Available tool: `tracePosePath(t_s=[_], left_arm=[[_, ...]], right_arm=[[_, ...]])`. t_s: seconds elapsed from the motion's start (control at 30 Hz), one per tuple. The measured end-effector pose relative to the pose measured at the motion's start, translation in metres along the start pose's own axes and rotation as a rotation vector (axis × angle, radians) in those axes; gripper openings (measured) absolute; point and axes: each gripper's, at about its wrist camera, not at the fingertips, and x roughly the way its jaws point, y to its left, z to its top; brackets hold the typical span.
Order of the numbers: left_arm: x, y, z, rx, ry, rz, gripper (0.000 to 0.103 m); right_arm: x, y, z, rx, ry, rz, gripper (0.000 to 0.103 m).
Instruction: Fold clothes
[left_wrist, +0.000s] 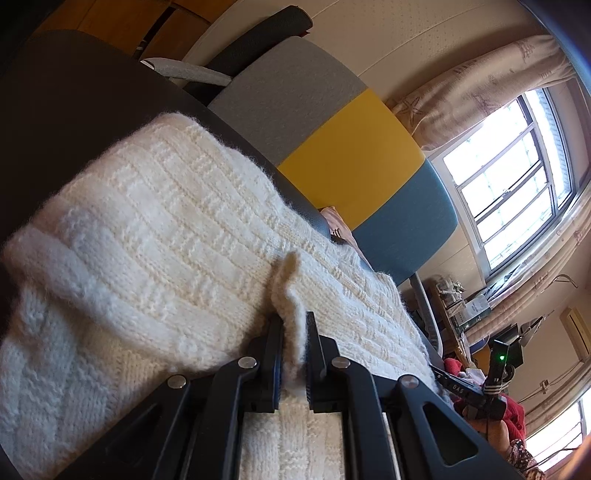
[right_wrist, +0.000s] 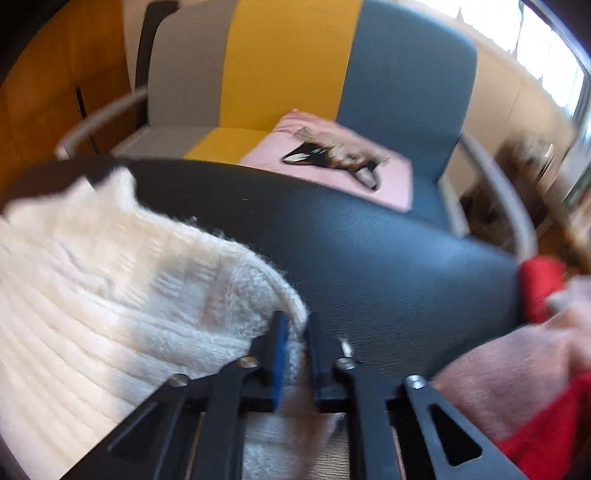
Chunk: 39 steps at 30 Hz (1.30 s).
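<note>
A cream knitted sweater lies spread over a dark table. My left gripper is shut on a raised edge of the sweater, pinched between its fingers. In the right wrist view the sweater covers the left of the dark table. My right gripper is shut on the sweater's edge near the table's front. The right gripper also shows at the far right of the left wrist view.
A grey, yellow and blue chair stands behind the table, with a pink folded garment on its seat. Red clothing and a pinkish garment lie at the right. A window and curtains are at right.
</note>
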Motion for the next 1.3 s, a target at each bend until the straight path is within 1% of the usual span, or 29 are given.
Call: tracePosePath(t_s=[0.03, 0.1, 0.17, 0.23, 0.27, 0.33, 0.37, 0.4, 0.43, 0.53, 0.6, 0.67, 0.77, 0.8, 0.87, 0.93, 1.0, 1.03, 1.1, 1.17, 1.23, 1.3], left_arm=[[0.0, 0.0, 0.0, 0.0, 0.0, -0.001, 0.01], [0.001, -0.001, 0.0, 0.002, 0.0, -0.001, 0.01], [0.001, 0.0, 0.0, 0.001, 0.001, -0.002, 0.01], [0.0, 0.0, 0.0, -0.003, 0.0, -0.004, 0.01], [0.0, 0.001, 0.0, -0.005, 0.0, -0.006, 0.01], [0.001, 0.001, 0.0, -0.007, -0.001, -0.009, 0.01], [0.001, 0.002, 0.0, -0.011, -0.002, -0.015, 0.01], [0.001, 0.003, 0.001, -0.015, -0.003, -0.02, 0.01], [0.001, 0.004, 0.001, -0.019, -0.004, -0.025, 0.01], [0.001, 0.005, 0.001, -0.022, -0.005, -0.03, 0.01], [0.001, 0.005, 0.001, -0.024, -0.006, -0.034, 0.01], [0.001, 0.005, 0.001, -0.027, -0.006, -0.036, 0.01], [0.001, 0.003, 0.001, -0.025, -0.006, -0.029, 0.01], [0.001, 0.001, 0.001, -0.019, -0.005, -0.016, 0.009], [0.002, -0.008, 0.002, 0.021, 0.003, 0.053, 0.01], [0.001, -0.03, 0.002, 0.129, 0.008, 0.193, 0.011], [0.002, -0.052, 0.001, 0.249, 0.016, 0.334, 0.015], [0.002, -0.061, 0.0, 0.311, 0.022, 0.402, 0.015], [0.0, -0.068, -0.003, 0.386, 0.046, 0.472, 0.018], [-0.01, -0.067, -0.005, 0.393, 0.051, 0.487, 0.021], [-0.027, -0.063, -0.006, 0.363, 0.041, 0.499, 0.021], [-0.043, -0.058, -0.009, 0.351, 0.034, 0.552, 0.021]], right_arm=[[-0.002, 0.004, -0.001, -0.024, -0.017, -0.065, 0.006], [0.005, -0.002, -0.007, 0.013, -0.023, -0.137, 0.004], [0.011, -0.01, -0.013, 0.085, -0.032, -0.108, 0.004], [0.002, -0.021, -0.013, 0.135, -0.053, -0.019, 0.004], [-0.013, -0.03, -0.018, 0.199, -0.095, 0.002, 0.008], [-0.043, -0.048, -0.027, 0.323, -0.179, 0.046, 0.015], [-0.055, -0.05, -0.035, 0.366, -0.212, 0.086, 0.021], [-0.067, -0.052, -0.042, 0.402, -0.24, 0.123, 0.023], [-0.073, -0.046, -0.049, 0.399, -0.228, 0.144, 0.023], [-0.082, -0.015, -0.066, 0.332, -0.17, 0.19, 0.023], [-0.074, 0.009, -0.074, 0.269, -0.119, 0.161, 0.023], [-0.068, 0.024, -0.076, 0.225, -0.099, 0.086, 0.024], [-0.071, 0.032, -0.074, 0.226, -0.102, 0.04, 0.027], [-0.072, 0.034, -0.074, 0.215, -0.104, 0.026, 0.027], [-0.074, 0.037, -0.073, 0.197, -0.104, 0.005, 0.027], [-0.069, 0.032, -0.071, 0.194, -0.106, 0.0, 0.028], [-0.068, 0.034, -0.071, 0.189, -0.108, -0.01, 0.028], [-0.067, 0.035, -0.07, 0.186, -0.108, -0.016, 0.028], [-0.062, 0.035, -0.067, 0.174, -0.109, -0.033, 0.029], [-0.061, 0.037, -0.066, 0.163, -0.11, -0.048, 0.029], [-0.062, 0.039, -0.065, 0.159, -0.111, -0.055, 0.03], [-0.062, 0.039, -0.065, 0.159, -0.111, -0.054, 0.03]])
